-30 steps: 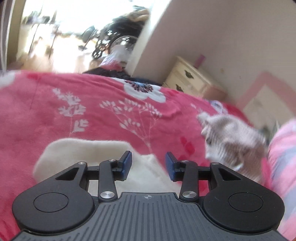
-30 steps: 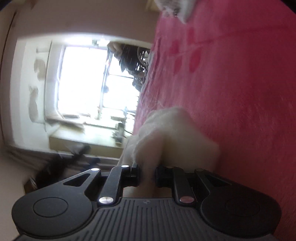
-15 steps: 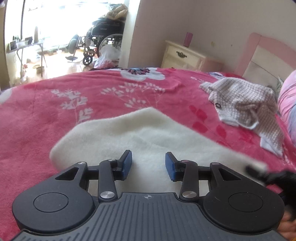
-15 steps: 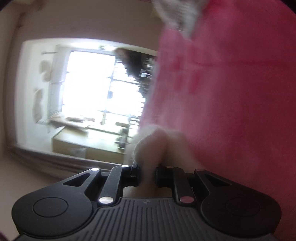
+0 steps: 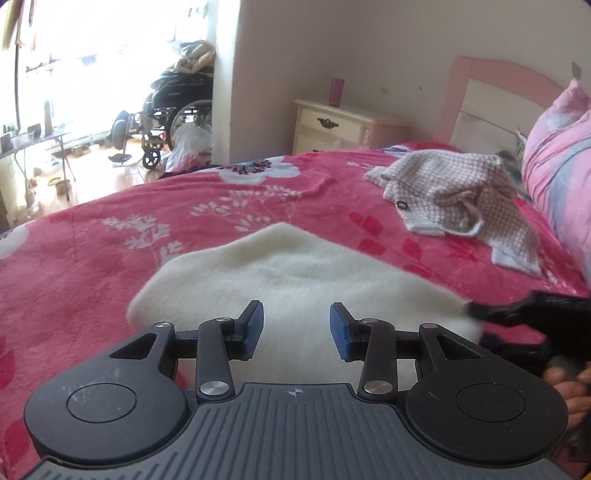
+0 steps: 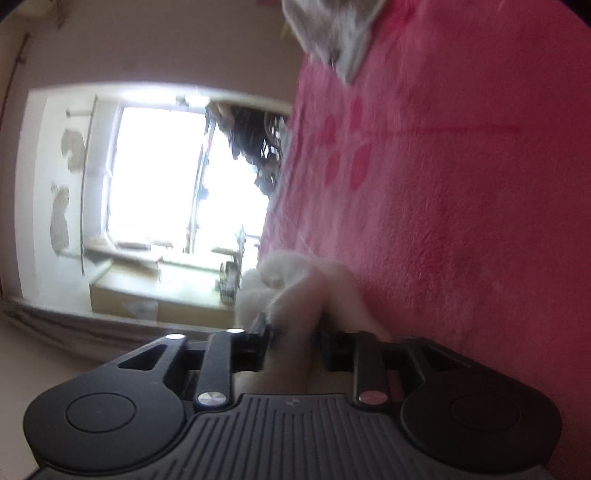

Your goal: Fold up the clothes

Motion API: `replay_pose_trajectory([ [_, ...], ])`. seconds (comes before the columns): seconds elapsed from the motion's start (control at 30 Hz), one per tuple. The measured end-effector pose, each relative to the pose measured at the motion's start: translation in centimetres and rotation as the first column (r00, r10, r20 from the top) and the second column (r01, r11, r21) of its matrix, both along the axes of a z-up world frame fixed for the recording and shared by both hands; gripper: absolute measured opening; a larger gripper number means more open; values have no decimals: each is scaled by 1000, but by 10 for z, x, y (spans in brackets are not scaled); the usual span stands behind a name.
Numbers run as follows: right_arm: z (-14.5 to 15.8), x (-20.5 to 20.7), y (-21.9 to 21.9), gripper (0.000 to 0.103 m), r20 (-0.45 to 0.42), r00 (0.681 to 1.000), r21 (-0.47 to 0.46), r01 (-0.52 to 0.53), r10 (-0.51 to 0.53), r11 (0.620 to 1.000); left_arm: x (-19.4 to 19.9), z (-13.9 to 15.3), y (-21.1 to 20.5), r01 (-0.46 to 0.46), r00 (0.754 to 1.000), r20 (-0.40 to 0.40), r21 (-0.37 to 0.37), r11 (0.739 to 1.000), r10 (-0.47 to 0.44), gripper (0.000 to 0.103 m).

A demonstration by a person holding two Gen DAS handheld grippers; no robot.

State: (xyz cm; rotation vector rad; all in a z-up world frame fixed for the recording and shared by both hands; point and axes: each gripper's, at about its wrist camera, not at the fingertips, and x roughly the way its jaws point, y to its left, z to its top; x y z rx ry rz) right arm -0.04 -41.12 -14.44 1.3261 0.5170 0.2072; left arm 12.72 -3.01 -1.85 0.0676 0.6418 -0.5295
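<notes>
A cream fleece garment (image 5: 295,280) lies spread on the red flowered bedspread (image 5: 110,236). My left gripper (image 5: 295,326) hovers open just above its near part, nothing between the blue pads. In the left wrist view my right gripper (image 5: 476,312) grips the garment's right edge, with a hand behind it. The right wrist view is rolled sideways: my right gripper (image 6: 293,334) is shut on a bunched fold of the cream fleece garment (image 6: 306,288). A crumpled brown-checked garment (image 5: 454,199) lies farther back on the right, blurred in the right wrist view as the checked garment (image 6: 332,29).
A pink striped pillow (image 5: 557,177) and a pink headboard (image 5: 491,96) are at the far right. A cream nightstand (image 5: 343,125) with a pink cup stands beside the bed. A wheelchair (image 5: 166,110) and bags stand on the sunlit floor beyond.
The left gripper has pulled back and levelled, so more of the cream garment shows. The right gripper, still holding the fleece, has come into the left view at the garment's right edge.
</notes>
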Motion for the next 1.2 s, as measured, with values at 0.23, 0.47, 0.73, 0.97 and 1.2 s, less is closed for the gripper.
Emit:
replay_pose_trajectory([
  [0.23,25,-29,72,9,-68,984,-75,-171,166,982,27,-9,34,-264,964,34,-12,964,265,40],
  [0.47,14,19,124,1,-97,975,-145,-211,198,967,76,-42,56,-404,914,-32,43,914,405,40],
  [0.73,-2,20,176,1,-142,902,-141,-427,408,893,62,-62,31,-386,922,18,94,918,386,38],
  [0.97,0,23,179,1,-62,945,-129,-325,320,937,58,-66,11,-429,903,80,140,893,421,38],
  [1.2,-10,17,209,1,-79,928,-112,-371,364,922,55,-66,0,-461,887,125,166,872,445,38],
])
